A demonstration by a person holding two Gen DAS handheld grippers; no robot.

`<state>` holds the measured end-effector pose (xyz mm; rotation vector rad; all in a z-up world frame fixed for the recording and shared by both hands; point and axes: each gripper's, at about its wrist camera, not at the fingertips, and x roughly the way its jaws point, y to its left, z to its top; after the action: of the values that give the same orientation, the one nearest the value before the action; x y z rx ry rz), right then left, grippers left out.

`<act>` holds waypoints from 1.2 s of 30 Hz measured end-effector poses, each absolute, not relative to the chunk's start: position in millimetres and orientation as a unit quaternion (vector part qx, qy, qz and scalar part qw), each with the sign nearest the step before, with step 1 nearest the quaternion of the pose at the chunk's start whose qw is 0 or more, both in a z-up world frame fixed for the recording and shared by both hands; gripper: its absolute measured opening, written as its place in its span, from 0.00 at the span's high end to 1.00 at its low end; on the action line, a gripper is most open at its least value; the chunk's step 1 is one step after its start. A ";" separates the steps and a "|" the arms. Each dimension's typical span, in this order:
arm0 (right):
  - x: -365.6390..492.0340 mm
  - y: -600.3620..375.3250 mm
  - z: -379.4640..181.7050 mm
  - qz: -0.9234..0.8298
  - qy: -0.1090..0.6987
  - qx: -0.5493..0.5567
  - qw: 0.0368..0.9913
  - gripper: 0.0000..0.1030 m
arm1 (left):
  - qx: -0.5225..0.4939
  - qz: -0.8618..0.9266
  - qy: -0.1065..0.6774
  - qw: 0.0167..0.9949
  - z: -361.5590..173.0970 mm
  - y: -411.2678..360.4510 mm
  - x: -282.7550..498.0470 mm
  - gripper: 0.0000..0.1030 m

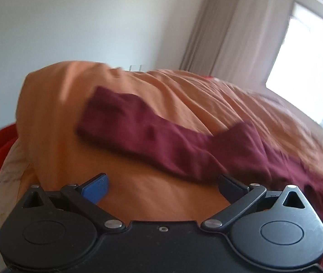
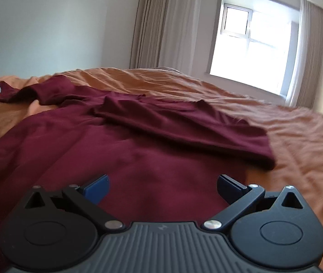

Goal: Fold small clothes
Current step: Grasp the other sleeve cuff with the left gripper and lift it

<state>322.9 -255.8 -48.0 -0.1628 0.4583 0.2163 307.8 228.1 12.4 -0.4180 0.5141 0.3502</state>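
Although the dark maroon, soft cotton long-sleeved shirt (image 2: 138,141) lies spread on the orange, wrinkled bed cover (image 2: 298,141), I judge the folding only begun. In the right wrist view one sleeve (image 2: 184,125) lies across the chest of the garment, running from the middle toward the right edge, where its cuff end rests just at the border between shirt and cover; this I take as the first fold done. The other sleeve (image 1: 152,134) stretches out to the left over bare cover in the left wrist view, flat and not yet brought in. The body of the shirt shows creases and no fold across its length.

My right gripper (image 2: 162,187) hangs above the near part of the shirt with its jaws wide apart, holding nothing. My left gripper (image 1: 162,186) is likewise spread and empty, hovering over bare cover just near the outstretched sleeve, its right finger close to the cloth's edge; whether it touches I cannot tell, since that view is blurred.

What remains, in my estimate: bring the left sleeve over the chest, then fold the body, perhaps in half or thirds. The far background shows a pale wall, beige curtains (image 2: 161,22) and a bright window (image 2: 252,38).
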 end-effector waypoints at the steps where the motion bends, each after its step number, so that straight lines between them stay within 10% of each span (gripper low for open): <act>1: 322.3 -253.4 -50.9 0.108 0.227 -0.074 0.965 0.00 | -0.217 0.174 0.243 0.929 13.1 237.3 306.8 0.01; 4: 321.8 -250.4 -54.0 0.105 0.228 -0.063 0.966 0.00 | -0.246 0.186 0.214 0.927 16.5 257.3 307.0 0.07; 14: 323.4 -253.9 -58.0 0.101 0.237 -0.050 0.965 0.00 | -0.281 0.264 0.174 0.906 17.0 287.2 328.9 0.93; 36: 316.2 -278.6 -51.9 0.099 0.206 0.018 0.973 0.00 | -0.063 0.104 0.017 0.992 181.8 198.2 377.0 0.95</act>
<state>316.2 -278.6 -51.9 0.0361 0.4156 0.1994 377.0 198.2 181.8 -0.1270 0.0343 0.2093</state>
